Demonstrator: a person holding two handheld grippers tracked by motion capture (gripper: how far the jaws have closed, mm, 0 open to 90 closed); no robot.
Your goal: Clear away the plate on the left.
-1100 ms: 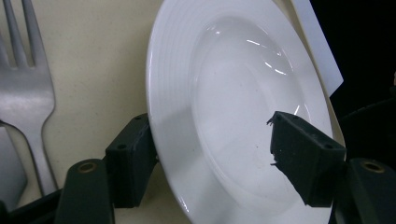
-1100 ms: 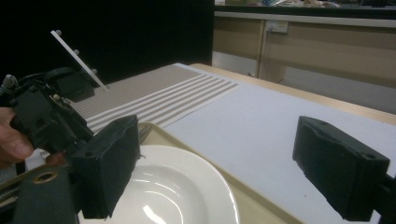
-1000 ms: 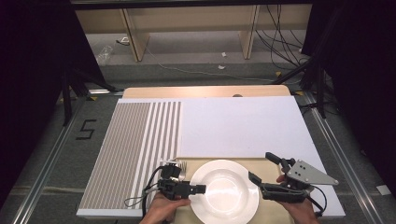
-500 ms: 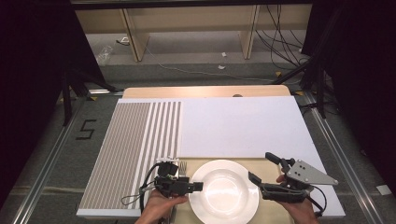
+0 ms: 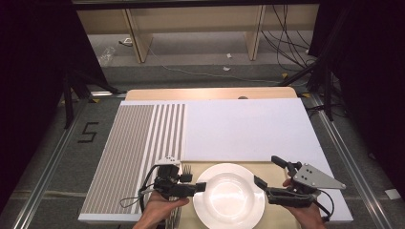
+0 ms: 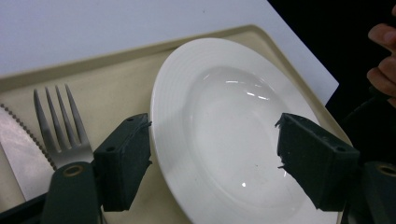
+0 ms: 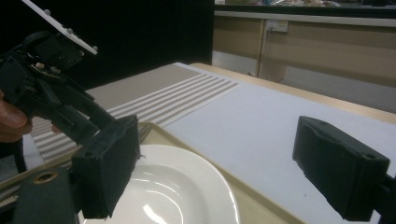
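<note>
A white plate (image 5: 229, 195) sits on a beige tray (image 5: 255, 165) at the near edge of the table. A fork (image 5: 187, 168) and a serrated knife (image 6: 18, 154) lie on the tray to the plate's left. My left gripper (image 5: 197, 183) points right at the plate's left rim. In the left gripper view it (image 6: 215, 163) is open, one jaw beside the rim and the other above the plate's bowl, neither pressing on it. My right gripper (image 5: 267, 171) is at the plate's right side. It (image 7: 219, 172) is open too, with nothing between its jaws.
A white mat (image 5: 243, 126) with a striped left part (image 5: 138, 138) covers the table beyond the tray. The table's near edge is close behind both hands. Shelving and loose cables (image 5: 291, 43) lie on the floor past the far edge.
My left gripper has drawn back a little to the left from the plate. The right gripper has kept still.
</note>
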